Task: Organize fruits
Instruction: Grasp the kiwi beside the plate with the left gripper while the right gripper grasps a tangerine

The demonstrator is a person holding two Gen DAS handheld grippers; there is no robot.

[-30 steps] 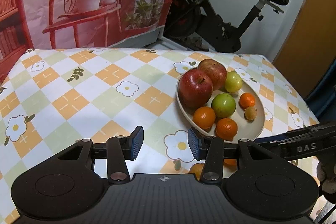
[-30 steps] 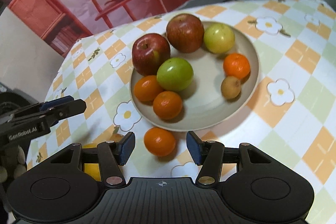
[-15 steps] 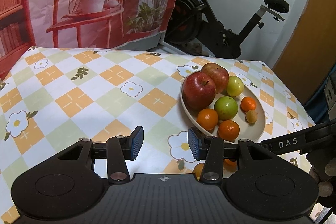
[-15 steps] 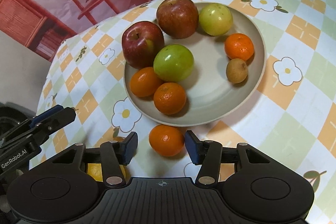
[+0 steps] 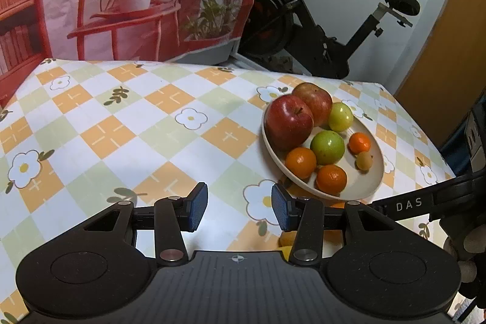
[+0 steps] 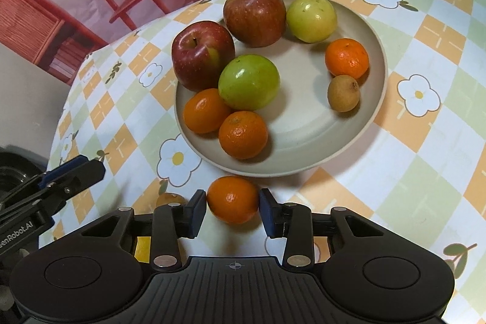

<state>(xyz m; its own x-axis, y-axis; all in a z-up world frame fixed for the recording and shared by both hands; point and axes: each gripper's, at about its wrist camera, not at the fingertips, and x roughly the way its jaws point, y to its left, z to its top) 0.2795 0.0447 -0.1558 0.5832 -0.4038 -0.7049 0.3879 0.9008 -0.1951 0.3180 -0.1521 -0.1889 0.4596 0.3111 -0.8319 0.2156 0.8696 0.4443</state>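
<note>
On the counter [image 5: 127,123], left view: left tongs [image 5: 240,210] released, gripping nothing; plate [image 5: 372,182] of fruit to the right. Right view: right tongs [image 6: 232,213] just closing, pads touching the mandarin [image 6: 233,199], just beside the plate [image 6: 303,141] rim.

1. Two red apples [image 6: 203,55] sit on the plate [image 6: 319,148]; they are the biggest fruits there
2. Two green round fruits [image 6: 249,82] are on the plate too; one is darker green, one is more yellow
3. Four little oranges [image 6: 243,134] in all; three are on the plate, one is on the table just in front of it
4. Two small brown fruits [image 6: 343,93]; one on the plate, one on the table
5. One yellow fruit [image 6: 142,249], mostly hidden; I cannot tell what it is
6. One plate; one table [image 6: 425,141]
</note>
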